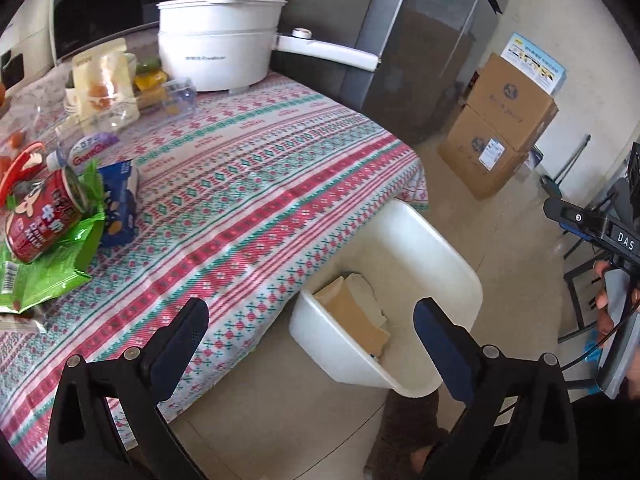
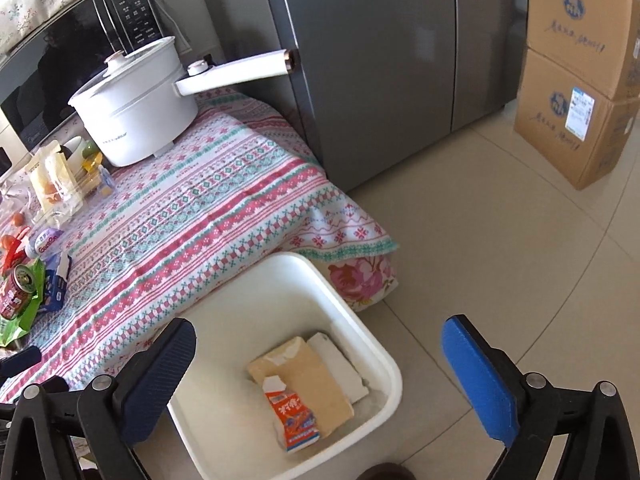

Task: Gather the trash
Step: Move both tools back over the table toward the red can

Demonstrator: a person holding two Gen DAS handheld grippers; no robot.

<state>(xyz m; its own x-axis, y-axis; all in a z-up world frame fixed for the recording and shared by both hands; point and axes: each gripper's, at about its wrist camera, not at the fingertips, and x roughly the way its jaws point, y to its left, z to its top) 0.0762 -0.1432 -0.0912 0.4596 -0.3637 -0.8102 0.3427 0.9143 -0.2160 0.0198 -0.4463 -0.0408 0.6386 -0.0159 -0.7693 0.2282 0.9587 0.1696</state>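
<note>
- The white bin (image 2: 352,320) stands on the tiled floor just beside the near edge of the table (image 2: 208,216), under the hanging tablecloth corner.
- Inside the bin lie a brown cardboard piece (image 2: 312,380), a white flat piece (image 2: 340,364) to its right, and an orange-and-white carton (image 2: 294,420) lying partly over the cardboard.
- The right tongs (image 2: 320,380) hover above the bin, spread wide with nothing between the blue pads.
- The left tongs (image 1: 312,344) are also spread wide and empty, over the table edge and the bin (image 1: 400,280).
- More trash lies at the left side of the table: a red drink can (image 1: 44,216) lying on a green wrapper (image 1: 52,268), with a blue packet (image 1: 120,204) just to its right.
- Farther back on the left sit a clear plastic packet (image 1: 104,80) and other small clutter that cannot be told apart.
- A white electric pot (image 1: 218,40) with lid and long handle stands at the far side of the table, in front of a microwave (image 2: 60,64).
- A grey fridge (image 2: 380,60) rises beyond the table, and two stacked cardboard boxes (image 2: 580,80) stand on the floor at far right.
</note>
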